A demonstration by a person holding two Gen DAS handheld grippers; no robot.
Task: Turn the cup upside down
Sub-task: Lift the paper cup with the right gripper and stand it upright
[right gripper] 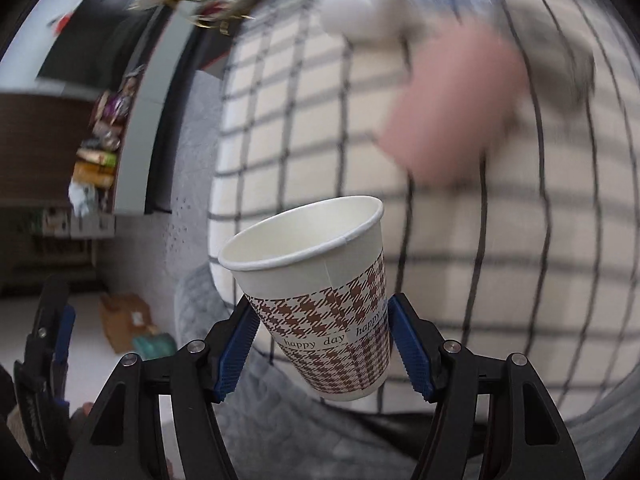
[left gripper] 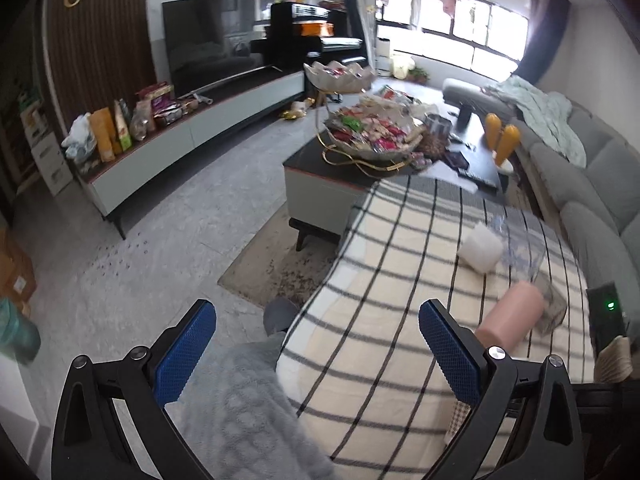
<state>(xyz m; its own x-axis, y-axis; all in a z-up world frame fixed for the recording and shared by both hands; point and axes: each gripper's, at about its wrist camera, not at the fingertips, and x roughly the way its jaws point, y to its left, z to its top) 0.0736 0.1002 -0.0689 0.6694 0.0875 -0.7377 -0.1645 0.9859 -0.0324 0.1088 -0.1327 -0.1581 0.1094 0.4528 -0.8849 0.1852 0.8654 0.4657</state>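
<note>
1. The right gripper [right gripper: 322, 344] is pinching the paper cup [right gripper: 320, 300] between its blue pads [right gripper: 236, 354], squeezing the lower patterned part. The cup is off the surface, tilted, with its open rim pointing up and away from the camera. It says "happy day" on the side.
2. The left gripper [left gripper: 316, 354] is spread wide with nothing between its fingers, hanging over the edge of the checkered cloth [left gripper: 400, 320].
3. On that cloth there's a pink cylinder [left gripper: 510, 318], a white roll [left gripper: 480, 250] and something clear beside them. It's too blurry to say what it is.
4. A grey fuzzy blanket [left gripper: 244, 412] sits under the left gripper.
</note>
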